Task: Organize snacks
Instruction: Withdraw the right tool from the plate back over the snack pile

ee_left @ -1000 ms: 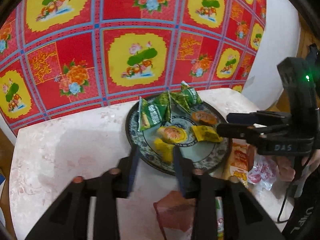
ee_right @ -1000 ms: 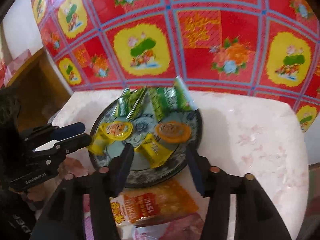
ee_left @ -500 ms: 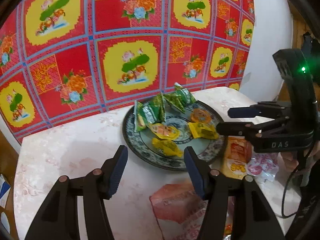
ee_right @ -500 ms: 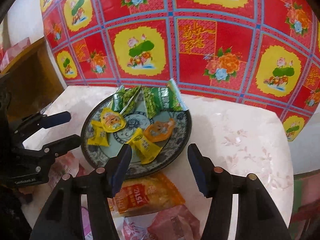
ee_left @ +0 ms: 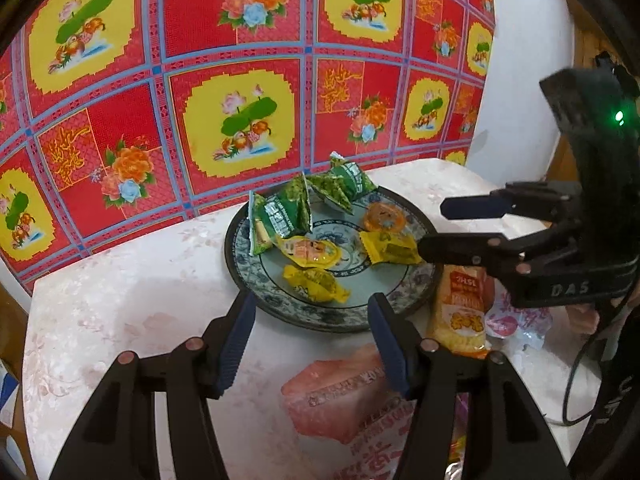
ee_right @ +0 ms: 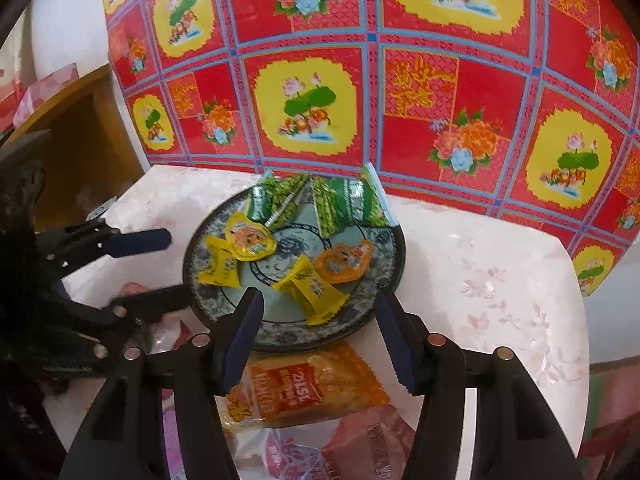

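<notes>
Both tongs gaping, empty: left tongs (ee_left: 312, 316) just widened, right tongs (ee_right: 320, 312). Best lowered squarely over orange packet (ee_right: 304, 388) near plate (ee_right: 392, 256) on bench (ee_right: 500, 280), pinching mid-packet.

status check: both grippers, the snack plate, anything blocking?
Left gripper just opened, empty; right gripper open, empty. Plate holds green, yellow and orange snacks. Orange packet and pink packet lie off the plate. Nothing blocking.

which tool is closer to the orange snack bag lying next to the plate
Right. The right tool hangs open directly above the orange snack bag, just short of the plate. The left tool, also open, sits off to the bag's side, over a pink packet.
</notes>
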Demonstrator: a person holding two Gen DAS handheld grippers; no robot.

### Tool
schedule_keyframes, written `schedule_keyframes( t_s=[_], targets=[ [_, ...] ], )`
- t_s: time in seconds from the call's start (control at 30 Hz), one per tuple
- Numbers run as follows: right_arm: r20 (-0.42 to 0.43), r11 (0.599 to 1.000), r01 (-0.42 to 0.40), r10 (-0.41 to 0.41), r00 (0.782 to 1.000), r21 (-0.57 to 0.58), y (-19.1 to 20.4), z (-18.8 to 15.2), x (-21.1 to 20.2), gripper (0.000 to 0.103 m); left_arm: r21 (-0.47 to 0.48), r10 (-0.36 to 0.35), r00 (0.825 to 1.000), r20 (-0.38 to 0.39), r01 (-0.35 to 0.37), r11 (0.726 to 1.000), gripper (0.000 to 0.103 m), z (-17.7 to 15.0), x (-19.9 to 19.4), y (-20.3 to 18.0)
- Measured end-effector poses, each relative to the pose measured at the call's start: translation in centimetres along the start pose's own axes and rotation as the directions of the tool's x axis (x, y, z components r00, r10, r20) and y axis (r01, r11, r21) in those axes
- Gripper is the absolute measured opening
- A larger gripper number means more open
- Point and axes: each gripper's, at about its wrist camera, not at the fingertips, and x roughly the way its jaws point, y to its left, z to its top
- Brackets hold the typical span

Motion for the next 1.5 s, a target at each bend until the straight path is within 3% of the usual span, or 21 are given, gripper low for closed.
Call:
schedule_keyframes(
  t_s=[0.17, 0.33, 0.53, 0.73, 0.83, 1.13, 1.3, 1.5],
  targets=[
    [-0.02, 1.0, 0.014, -0.014, 1.0, -0.022, 1.4, 0.3, -0.9, 0.059, -0.027, 0.022, 1.0, -0.012, -0.023, 0.999, 0.062, 0.8, -2.1, 0.1],
    [0.011, 0.999, 0.022, -0.021, 1.0, -0.048, 3.3, -0.5, -3.8, 0.059, 0.001, 0.058, 0.997, 0.042, -0.058, 0.998, 0.062, 0.5, -5.8, -1.4],
    [0.025, 0.998, 0.048, -0.048, 0.999, -0.034, 5.1, -2.2, -6.8, 0.059, -0.001, 0.069, 0.997, 0.042, -0.069, 0.998, 0.062, 0.0, -9.1, -3.2],
    [0.052, 0.998, 0.062, -0.061, 0.997, -0.029, 6.5, -3.9, -9.3, 0.059, -0.038, 0.11, 0.993, 0.037, -0.109, 0.993, 0.062, -1.7, -12.5, -4.4],
    [0.062, 0.993, 0.11, -0.108, 0.992, -0.034, 7.2, -5.0, -10.1, 0.059, -0.054, 0.115, 0.993, 0.035, -0.113, 0.992, 0.062, -3.0, -13.6, -5.0],
    [0.031, 0.992, 0.126, -0.126, 0.991, 0.005, 8.0, -9.1, -10.7, 0.059, -0.12, 0.087, 0.996, 0.014, -0.084, 0.989, 0.062, -7.4, -14.7, -6.3],
    [0.001, 0.991, 0.134, -0.134, 0.991, 0.025, 8.0, -11.7, -10.5, 0.059, -0.143, 0.136, 0.99, 0.026, -0.131, 0.981, 0.062, -10.3, -14.4, -6.7],
    [-0.007, 0.988, 0.147, -0.147, 0.989, 0.051, 7.8, -14.2, -10.1, 0.059, -0.176, 0.109, 0.994, -0.011, -0.109, 0.978, 0.062, -13.4, -13.0, -6.6]
  ],
)
